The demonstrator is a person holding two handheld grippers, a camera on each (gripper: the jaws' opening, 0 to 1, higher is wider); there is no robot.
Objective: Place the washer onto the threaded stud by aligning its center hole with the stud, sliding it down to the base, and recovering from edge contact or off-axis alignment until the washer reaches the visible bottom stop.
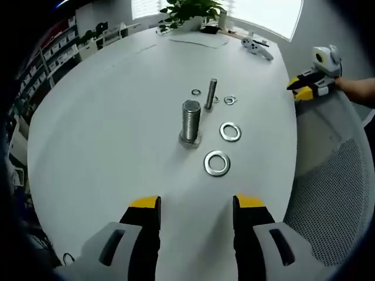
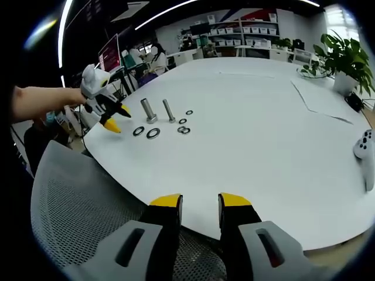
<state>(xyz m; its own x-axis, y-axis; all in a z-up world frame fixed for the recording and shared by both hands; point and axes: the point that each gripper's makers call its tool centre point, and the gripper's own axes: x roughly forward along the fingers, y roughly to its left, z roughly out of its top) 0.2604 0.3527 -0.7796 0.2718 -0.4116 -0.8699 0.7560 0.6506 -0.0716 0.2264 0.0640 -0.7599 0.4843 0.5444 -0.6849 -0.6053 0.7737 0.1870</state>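
Clearly the task is at its very start: no washer is picked up and none sits on a stud yet, so the step in hand is judged to be the approach. The left tool hovers above the white tabletop with its jaws wide apart and nothing between them, aimed at the hardware near the middle. The right tool hangs over the tabletop's near edge, above a mesh chair back, jaws parted by a narrower gap and likewise empty.

Counting from the left gripper view: 2 upright studs, a thick threaded stud on a hex base and a thin stud behind it. 2 large washers lie flat, the nearest washer just in front of the thick stud and a second large washer beside it. Around the thin stud lie about 3 small washers; 1 is partly hidden, so that count is unsure.

Next, the left tool probably needs to descend on the nearest washer's rim, pinch it off the flat surface, then centre its hole over the thick stud.

A potted plant and a game controller sit by the far edge.
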